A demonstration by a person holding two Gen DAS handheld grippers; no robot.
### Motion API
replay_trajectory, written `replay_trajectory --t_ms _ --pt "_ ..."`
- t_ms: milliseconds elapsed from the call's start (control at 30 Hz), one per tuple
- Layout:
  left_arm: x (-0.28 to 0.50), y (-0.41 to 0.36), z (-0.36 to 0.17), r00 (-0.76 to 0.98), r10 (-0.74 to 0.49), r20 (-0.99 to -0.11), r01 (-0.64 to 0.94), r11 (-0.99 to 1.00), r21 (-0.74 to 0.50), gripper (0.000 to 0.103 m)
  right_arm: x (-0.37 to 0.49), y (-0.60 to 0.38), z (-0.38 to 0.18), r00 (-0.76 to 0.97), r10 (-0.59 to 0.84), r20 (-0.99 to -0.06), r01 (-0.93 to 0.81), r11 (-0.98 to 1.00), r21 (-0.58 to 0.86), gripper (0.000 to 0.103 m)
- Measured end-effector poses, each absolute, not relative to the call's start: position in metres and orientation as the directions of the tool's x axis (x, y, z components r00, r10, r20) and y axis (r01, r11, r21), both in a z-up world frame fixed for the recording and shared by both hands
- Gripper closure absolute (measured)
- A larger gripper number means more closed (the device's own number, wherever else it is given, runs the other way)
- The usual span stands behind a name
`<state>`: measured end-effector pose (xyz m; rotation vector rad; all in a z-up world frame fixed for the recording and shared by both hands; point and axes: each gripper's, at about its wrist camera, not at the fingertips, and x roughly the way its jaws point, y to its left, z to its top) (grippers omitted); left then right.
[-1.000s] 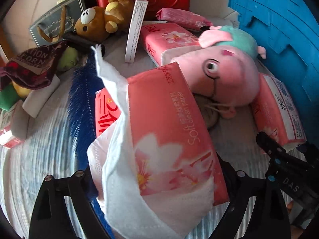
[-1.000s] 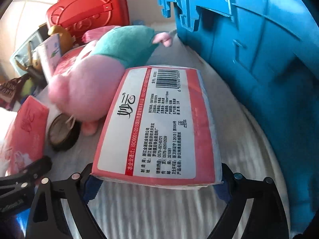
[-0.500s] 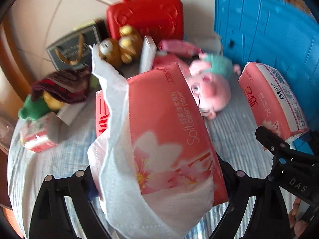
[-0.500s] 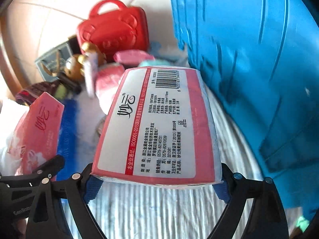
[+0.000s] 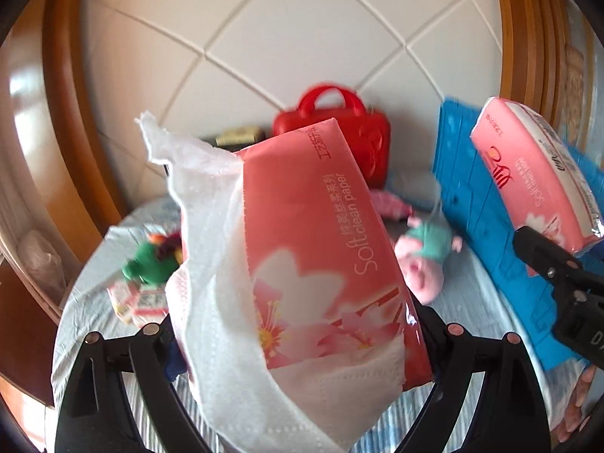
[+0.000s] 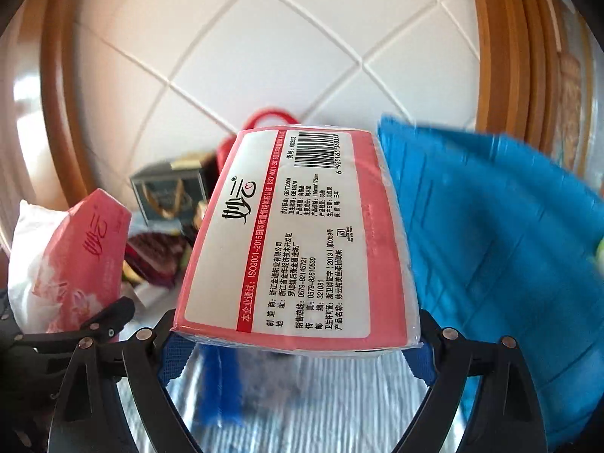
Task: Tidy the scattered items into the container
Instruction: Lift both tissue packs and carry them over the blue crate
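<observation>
Between the black fingers of the left gripper (image 5: 298,339) an opened pink tissue pack (image 5: 309,249) is clamped, with loose white tissue (image 5: 211,264) spilling from its left side and underside. Between the blue-padded fingers of the right gripper (image 6: 294,343) a sealed pink tissue pack (image 6: 302,234) is clamped, label side up. To the right of each tool the blue container (image 6: 490,245) is seen, its ribbed wall close beside the sealed pack. Compared with a second ago, both packs have been lifted well clear of the striped cloth (image 5: 472,302); the tiled wall now fills the upper views. Left below on the cloth are a pink plush pig (image 5: 422,264), a green toy (image 5: 147,264), a red case (image 5: 339,136) and a dark gift bag (image 6: 170,192). Both packs appear raised high enough for the container's rim, so carrying them over it and releasing is judged the next step. Several items remain to be collected.
</observation>
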<state>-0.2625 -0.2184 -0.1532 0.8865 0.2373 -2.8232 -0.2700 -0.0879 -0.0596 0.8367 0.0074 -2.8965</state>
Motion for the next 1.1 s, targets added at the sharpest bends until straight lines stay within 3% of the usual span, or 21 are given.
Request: replay_trajectory --t_ms 267,567,700,833,1100 --pt "-0.258 -0.180 -0.075 -0.883 -0.133 -0.450 0.202 -0.973 -0.110 0.012 -0.263 -0.059 0.018 -0.893 -0.115 -0.436 0.130 -0.992 -0.005 0.012" --pt "-0.320 -0.036 0.009 -0.919 -0.137 -0.370 0.205 -0.967 -0.152 0.012 -0.278 0.078 0.098 -0.958 -0.073 -0.276 0.106 -0.988 -0.108 0.011" --pt "-0.370 0.038 0.044 -0.903 -0.089 -0.420 0.182 -0.965 -0.186 0.012 -0.305 0.166 0.116 -0.958 -0.057 -0.280 0.103 -0.983 -0.152 0.011" --pt "-0.436 0.097 0.055 -0.845 -0.025 -0.533 0.172 -0.958 -0.228 0.012 -0.356 0.232 0.106 -0.926 -0.031 -0.377 0.100 -0.981 -0.165 0.011" --pt "-0.564 0.169 -0.016 -0.568 0.037 -0.822 0.218 -0.957 -0.193 0.012 -0.453 0.301 0.026 -0.796 0.035 -0.605 0.093 -0.979 -0.179 0.012"
